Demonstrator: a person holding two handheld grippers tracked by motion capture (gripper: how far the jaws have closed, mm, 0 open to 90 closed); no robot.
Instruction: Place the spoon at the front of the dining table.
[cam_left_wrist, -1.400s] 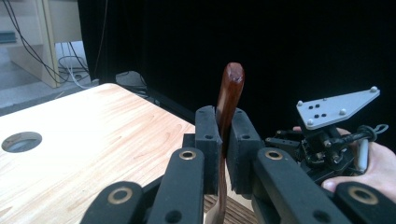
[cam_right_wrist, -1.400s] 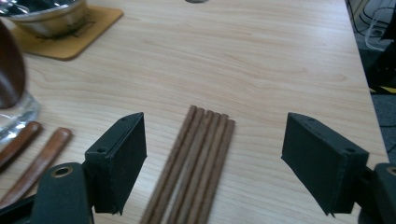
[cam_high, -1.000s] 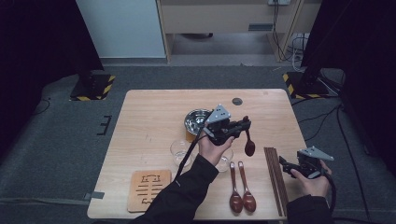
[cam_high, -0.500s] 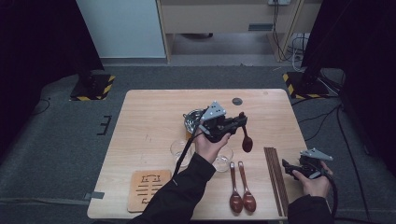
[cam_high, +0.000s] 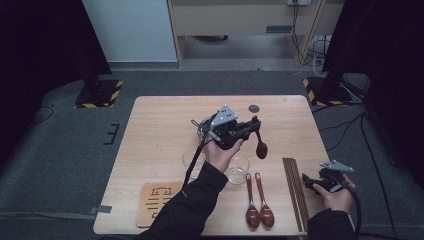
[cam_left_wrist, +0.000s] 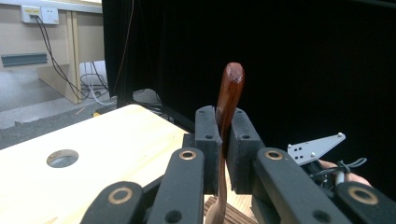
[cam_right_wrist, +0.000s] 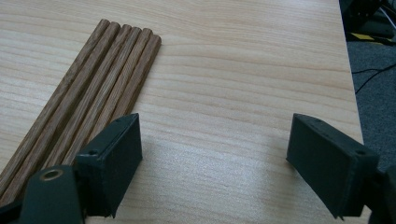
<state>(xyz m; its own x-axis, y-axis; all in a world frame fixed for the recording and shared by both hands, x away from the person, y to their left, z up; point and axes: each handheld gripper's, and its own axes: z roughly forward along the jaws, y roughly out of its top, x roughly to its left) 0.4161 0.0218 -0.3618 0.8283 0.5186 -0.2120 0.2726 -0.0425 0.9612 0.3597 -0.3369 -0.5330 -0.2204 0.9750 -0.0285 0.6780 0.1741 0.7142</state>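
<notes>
Item: wooden spoon (cam_high: 260, 145), clenched in my left claw (cam_high: 255, 129); right claw (cam_right_wrist: 212, 154) released. Handling: keep handle pinched, lower gently.

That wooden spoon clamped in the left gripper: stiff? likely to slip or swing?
Probably stiff: the spoon stays straight in the left gripper, shut on its handle. Its glossy finish hints it may slide. The bowl hangs below the grip, so it might pivot if jolted. Looks light for its size.
</notes>
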